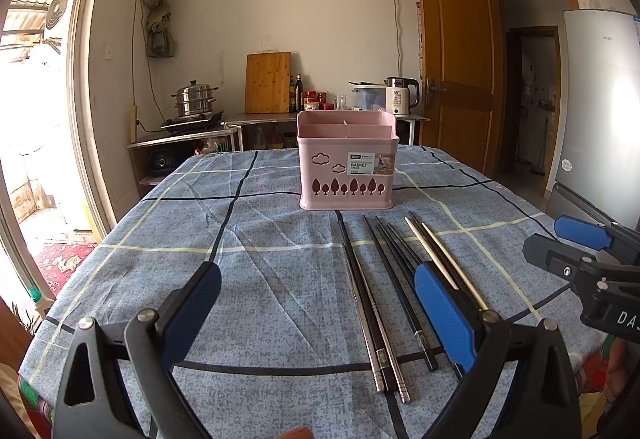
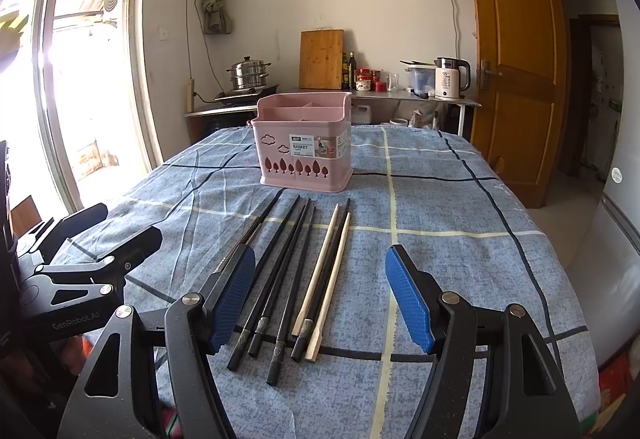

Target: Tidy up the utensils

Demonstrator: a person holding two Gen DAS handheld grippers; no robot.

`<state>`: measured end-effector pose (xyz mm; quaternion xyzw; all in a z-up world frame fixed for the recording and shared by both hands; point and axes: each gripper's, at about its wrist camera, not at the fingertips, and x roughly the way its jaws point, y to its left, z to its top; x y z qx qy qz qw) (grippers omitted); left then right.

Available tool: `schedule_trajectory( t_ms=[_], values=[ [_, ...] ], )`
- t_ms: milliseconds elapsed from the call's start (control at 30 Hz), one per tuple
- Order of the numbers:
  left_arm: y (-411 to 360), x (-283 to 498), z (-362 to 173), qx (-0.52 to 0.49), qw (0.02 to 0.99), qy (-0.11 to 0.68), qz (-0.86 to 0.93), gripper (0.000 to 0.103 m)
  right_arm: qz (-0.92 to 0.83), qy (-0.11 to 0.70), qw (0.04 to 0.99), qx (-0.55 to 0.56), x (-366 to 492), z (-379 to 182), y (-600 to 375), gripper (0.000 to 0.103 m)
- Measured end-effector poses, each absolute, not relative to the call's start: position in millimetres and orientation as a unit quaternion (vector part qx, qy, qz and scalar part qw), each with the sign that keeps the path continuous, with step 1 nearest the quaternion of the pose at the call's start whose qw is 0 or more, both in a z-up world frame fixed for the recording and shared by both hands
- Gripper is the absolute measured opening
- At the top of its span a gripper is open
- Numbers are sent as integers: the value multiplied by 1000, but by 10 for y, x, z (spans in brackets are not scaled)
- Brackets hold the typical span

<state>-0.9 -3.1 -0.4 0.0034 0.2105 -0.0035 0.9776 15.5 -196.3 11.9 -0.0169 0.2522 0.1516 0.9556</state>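
A pink utensil basket [image 1: 347,163] [image 2: 305,144] with inner compartments stands upright at the middle of the table. In front of it several chopsticks lie side by side: black ones [image 1: 394,271] [image 2: 280,279], steel-tipped ones [image 1: 374,327] and pale wooden ones [image 1: 444,263] [image 2: 325,279]. My left gripper [image 1: 318,313] is open, hovering over the cloth with the chopsticks near its right finger. My right gripper [image 2: 320,299] is open above the near ends of the chopsticks, holding nothing. The right gripper [image 1: 592,259] also shows at the right edge of the left wrist view.
A blue checked tablecloth [image 1: 248,239] [image 2: 440,207] covers the table. Behind it a counter holds a steamer pot [image 1: 196,101], cutting board [image 1: 267,82], bottles and kettle [image 1: 402,95]. A wooden door [image 2: 516,59] and fridge [image 1: 600,111] stand to the right.
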Motion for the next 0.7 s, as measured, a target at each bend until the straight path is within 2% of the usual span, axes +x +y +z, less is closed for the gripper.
schedule_trajectory(
  t_ms=[700],
  values=[
    [-41, -7, 5, 3, 978, 211, -6, 99, 151, 253, 956, -16, 157, 111, -1974, 68]
  ],
)
